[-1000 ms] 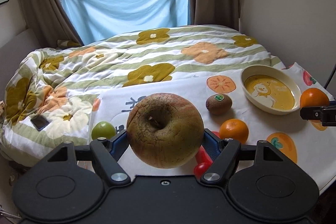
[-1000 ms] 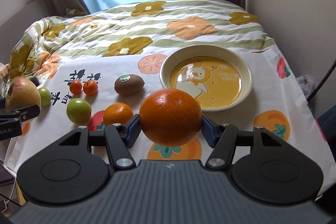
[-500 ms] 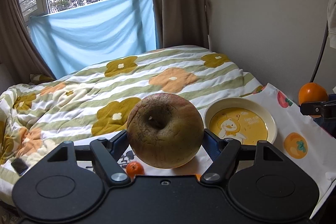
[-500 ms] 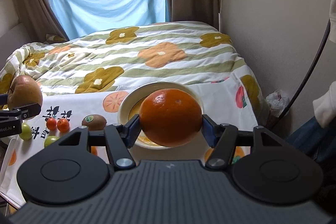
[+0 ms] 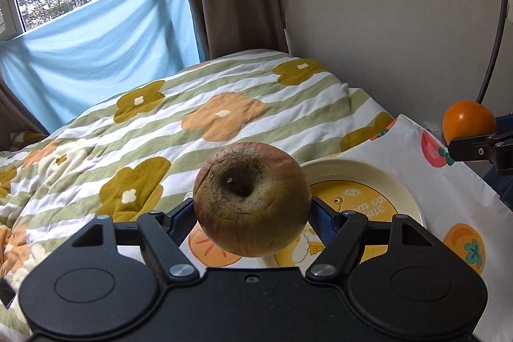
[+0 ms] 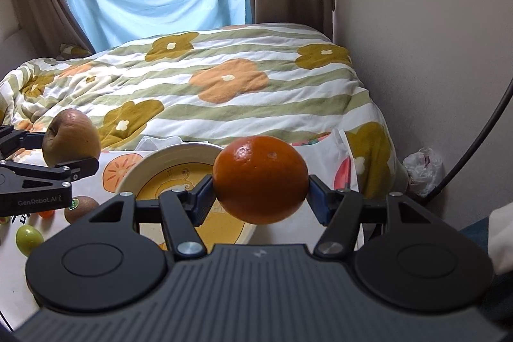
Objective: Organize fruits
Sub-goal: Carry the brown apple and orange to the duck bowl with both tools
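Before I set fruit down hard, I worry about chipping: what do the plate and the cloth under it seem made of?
Plate: looks like glazed ceramic or melamine, given its glossy cream rim; can't tell which. Tablecloth: thin printed fabric, matte, creased at the edge.

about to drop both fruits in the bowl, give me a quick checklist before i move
1. Left gripper shut on the apple: ok.
2. Right gripper shut on the orange: ok.
3. Bowl holds no fruit in the part that shows: ok.
4. Both fruits are held above the bowl: cannot tell.
5. Grippers apart from each other: ok.
6. Kiwi and green fruit lie outside the bowl: ok.
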### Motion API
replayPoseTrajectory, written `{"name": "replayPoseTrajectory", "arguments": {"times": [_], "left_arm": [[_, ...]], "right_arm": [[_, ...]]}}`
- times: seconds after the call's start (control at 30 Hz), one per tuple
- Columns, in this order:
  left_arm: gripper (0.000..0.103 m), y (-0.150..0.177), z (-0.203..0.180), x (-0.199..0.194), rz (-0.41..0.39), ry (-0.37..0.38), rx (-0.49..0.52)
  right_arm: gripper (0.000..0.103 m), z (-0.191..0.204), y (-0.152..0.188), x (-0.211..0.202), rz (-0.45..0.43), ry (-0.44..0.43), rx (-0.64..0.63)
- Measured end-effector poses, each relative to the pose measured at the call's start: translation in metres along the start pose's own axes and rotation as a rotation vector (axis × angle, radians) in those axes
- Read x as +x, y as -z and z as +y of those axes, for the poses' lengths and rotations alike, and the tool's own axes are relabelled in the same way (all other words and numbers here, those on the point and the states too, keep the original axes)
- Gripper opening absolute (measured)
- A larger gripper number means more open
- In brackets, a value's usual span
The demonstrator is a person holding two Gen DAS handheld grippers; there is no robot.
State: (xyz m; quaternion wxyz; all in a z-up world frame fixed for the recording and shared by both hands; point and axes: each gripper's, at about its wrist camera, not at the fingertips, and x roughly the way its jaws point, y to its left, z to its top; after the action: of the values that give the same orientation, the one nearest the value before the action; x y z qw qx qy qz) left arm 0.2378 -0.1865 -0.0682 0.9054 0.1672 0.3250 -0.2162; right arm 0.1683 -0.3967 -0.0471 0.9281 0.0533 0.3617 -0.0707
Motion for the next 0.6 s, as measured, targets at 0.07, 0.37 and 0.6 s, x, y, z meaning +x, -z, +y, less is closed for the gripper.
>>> {"name": "replayPoseTrajectory", "arguments": {"times": [0.07, 0.37, 0.6], "left_arm": [[0.078, -0.004, -0.009, 0.020, 0.018, 0.006, 0.019], [0.078, -0.006, -0.039, 0.085, 0.091, 0.028, 0.084], [0.078, -0.003, -0.050, 0.108, 0.123, 0.030, 0.116]], "right_arm": [[0.076, -0.005, -0.003, 0.014, 0.014, -0.007, -0.002], [0.076, -0.020, -0.009, 0.059, 0.064, -0.038, -0.004], [0.076, -0.026, -0.012, 0.077, 0.089, -0.050, -0.007]]}}
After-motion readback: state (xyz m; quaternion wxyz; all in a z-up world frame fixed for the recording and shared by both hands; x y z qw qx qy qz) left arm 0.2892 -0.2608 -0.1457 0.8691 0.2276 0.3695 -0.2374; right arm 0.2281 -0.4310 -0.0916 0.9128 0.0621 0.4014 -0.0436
